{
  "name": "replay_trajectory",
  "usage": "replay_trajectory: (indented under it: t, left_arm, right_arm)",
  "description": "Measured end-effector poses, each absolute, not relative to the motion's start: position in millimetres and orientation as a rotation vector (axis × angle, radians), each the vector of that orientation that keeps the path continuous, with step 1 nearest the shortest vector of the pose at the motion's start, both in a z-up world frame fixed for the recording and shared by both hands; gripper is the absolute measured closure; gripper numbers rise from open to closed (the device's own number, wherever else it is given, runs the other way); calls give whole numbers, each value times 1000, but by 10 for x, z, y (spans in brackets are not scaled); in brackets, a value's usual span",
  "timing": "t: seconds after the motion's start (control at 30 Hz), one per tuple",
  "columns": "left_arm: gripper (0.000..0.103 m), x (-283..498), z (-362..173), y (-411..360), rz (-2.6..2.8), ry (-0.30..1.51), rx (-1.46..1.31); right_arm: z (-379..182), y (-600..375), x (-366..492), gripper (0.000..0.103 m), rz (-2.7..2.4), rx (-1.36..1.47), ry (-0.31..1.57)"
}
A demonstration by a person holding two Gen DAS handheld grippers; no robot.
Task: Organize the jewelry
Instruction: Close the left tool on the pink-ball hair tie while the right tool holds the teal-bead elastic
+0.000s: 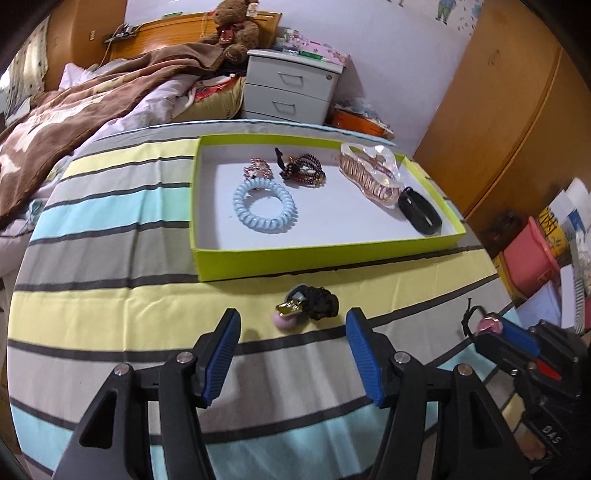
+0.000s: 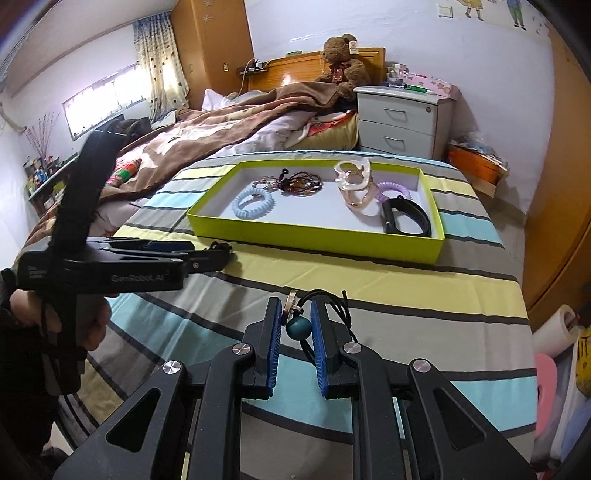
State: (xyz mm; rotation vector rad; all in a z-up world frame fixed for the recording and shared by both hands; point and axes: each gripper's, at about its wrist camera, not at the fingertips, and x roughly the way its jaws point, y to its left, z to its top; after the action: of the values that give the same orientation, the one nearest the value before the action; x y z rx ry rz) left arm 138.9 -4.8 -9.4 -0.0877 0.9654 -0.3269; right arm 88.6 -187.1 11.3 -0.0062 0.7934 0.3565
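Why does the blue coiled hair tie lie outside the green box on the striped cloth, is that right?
Not quite. The blue coiled hair tie lies inside the green box, on its white floor; the left wrist view shows this. The box does sit on the striped cloth.

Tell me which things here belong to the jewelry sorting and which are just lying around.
Job: green tray, blue coil tie, black scrunchie with charms, beaded tie in right tongs, left tongs.
Lying about: teddy bear, nightstand, brown blanket.
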Motion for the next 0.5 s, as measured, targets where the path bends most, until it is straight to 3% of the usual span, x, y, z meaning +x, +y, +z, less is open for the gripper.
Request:
replay_trajectory:
  t: [0.5]
  left_arm:
    - [44, 1498, -177, -230, -304, 962, -11]
  right_arm:
    - [79, -1916, 932, 86, 352, 5, 796]
